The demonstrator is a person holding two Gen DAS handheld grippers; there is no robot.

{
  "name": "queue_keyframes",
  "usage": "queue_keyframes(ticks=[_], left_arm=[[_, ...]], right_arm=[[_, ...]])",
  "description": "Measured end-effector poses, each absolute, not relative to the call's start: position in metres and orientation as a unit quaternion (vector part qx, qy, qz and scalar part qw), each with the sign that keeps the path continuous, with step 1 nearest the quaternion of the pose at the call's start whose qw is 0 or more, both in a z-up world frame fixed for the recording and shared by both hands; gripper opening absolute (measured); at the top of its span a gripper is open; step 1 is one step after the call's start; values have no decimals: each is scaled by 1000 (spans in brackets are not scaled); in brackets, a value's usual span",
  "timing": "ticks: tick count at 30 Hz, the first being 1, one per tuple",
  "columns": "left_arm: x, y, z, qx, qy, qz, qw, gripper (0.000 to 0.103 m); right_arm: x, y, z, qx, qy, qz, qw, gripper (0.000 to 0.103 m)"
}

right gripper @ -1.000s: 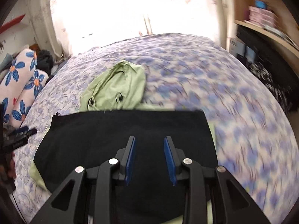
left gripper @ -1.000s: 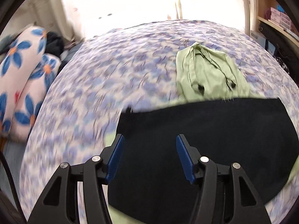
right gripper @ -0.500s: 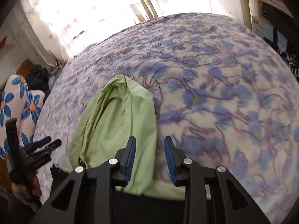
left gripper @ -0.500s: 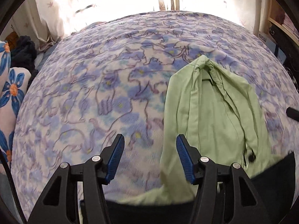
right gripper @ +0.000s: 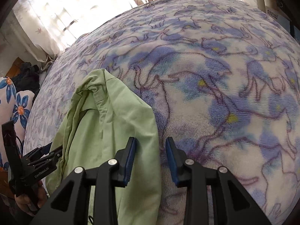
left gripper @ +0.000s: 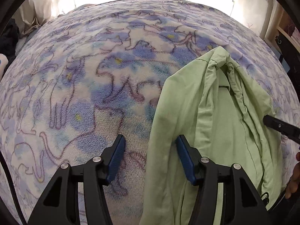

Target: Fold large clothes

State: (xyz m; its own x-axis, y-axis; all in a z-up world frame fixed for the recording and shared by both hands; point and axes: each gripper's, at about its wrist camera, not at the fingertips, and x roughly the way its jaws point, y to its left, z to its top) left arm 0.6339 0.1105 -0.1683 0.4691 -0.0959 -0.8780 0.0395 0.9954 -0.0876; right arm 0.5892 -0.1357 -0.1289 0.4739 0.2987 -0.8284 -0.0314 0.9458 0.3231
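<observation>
A light green hood (left gripper: 215, 116) of a garment lies flat on the blue-and-white fleece blanket (left gripper: 84, 75). My left gripper (left gripper: 150, 151) is open, with the hood's left edge lying between its fingers. My right gripper (right gripper: 151, 151) is open, with the hood's (right gripper: 112, 123) right edge between its fingers. Neither holds cloth. The right gripper's finger tip (left gripper: 277, 125) shows at the hood's right side in the left wrist view. The left gripper (right gripper: 37, 159) shows at the hood's left side in the right wrist view.
The blanket (right gripper: 225, 93) covers the whole bed. Flowered pillows (right gripper: 13, 103) and dark clothes (right gripper: 26, 75) lie at the bed's left side. Bright curtains (right gripper: 75, 9) hang behind. A shelf unit (left gripper: 286, 37) stands at the right.
Both grippers have moved forward, past the black part of the garment, up to the green hood. The black cloth has dropped out of view below. Both stay open.
</observation>
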Motion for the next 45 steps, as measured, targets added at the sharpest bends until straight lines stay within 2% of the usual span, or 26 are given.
queue_keyframes(ticks=[1,2,3,4,8,13,20,25,31,40,45], left_arm=[[634,111,-168,-38,512,-50,857,26],[634,111,-166,-52,512,-65,855,3],[633,110,-164,-57,508,-67,857,3],[629,109,-159,-50,501,-60,862,2],[607,104,-130,-28,473,-59,879,1],[561,113,-74,-20,440,-81,894,1],[438,158,-11,-42,411,-118,903,2],[356,175,-13,5,453,-116,884,5],[269,194,-4,30,481,-97,871,5],[183,177,39,48,466,-124,875,10],[153,150,41,44,463,-150,873,19]], right_arm=[[590,-134,-132,136,503,99,848,33],[589,-131,-132,136,497,102,851,29],[586,-127,-130,126,489,103,857,11],[583,-123,-127,119,482,106,861,6],[560,-118,-94,116,436,113,885,2],[503,-125,-26,120,372,150,908,2],[374,-127,39,58,312,207,926,5],[302,-133,37,-11,372,197,907,16],[234,-152,42,-9,405,182,896,16],[143,-147,82,9,413,212,886,17],[115,-138,79,27,422,235,875,26]])
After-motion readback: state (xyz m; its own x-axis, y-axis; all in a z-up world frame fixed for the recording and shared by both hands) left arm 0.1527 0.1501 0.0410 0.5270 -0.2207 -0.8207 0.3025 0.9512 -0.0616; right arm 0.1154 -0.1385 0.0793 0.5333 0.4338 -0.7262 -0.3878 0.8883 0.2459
